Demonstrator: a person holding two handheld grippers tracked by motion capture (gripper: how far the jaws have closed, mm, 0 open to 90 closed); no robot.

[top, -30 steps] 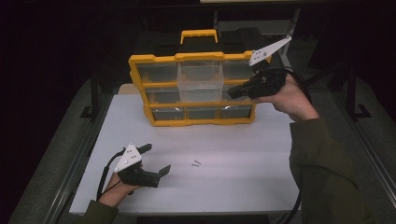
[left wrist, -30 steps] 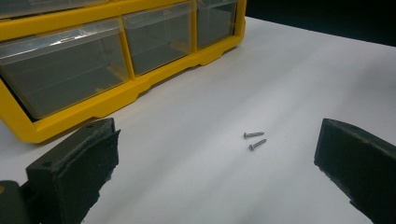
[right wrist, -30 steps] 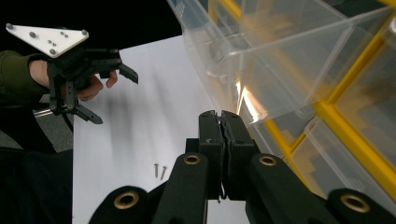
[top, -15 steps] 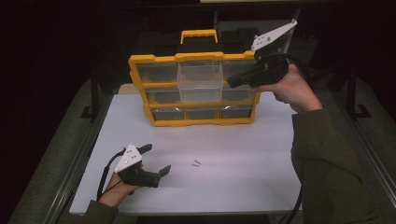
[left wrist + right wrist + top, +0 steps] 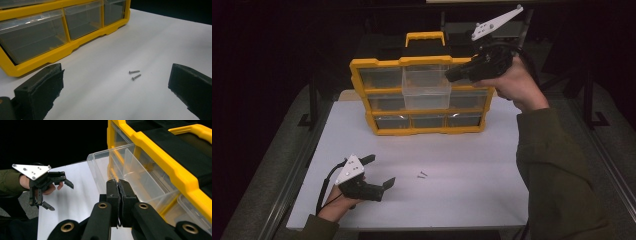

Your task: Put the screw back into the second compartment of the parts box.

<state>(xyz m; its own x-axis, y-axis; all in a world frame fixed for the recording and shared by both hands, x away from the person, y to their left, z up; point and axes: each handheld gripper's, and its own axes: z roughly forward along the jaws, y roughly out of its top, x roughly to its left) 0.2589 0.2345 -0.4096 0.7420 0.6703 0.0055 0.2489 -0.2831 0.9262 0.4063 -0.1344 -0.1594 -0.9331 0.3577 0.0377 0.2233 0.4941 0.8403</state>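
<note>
High view: left claw (image 5: 379, 172) waits wide open near the bench's front left corner, aimed at two screws (image 5: 421, 175). Right claw (image 5: 452, 76), pinched shut on nothing, hovers beside the pulled-out clear drawer (image 5: 426, 92), likely their destination.

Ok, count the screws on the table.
2. Both screws lie side by side on the white table, in front of the yellow organizer: one nearer the organizer, the other just below it. More may be hidden in the drawers.
</note>
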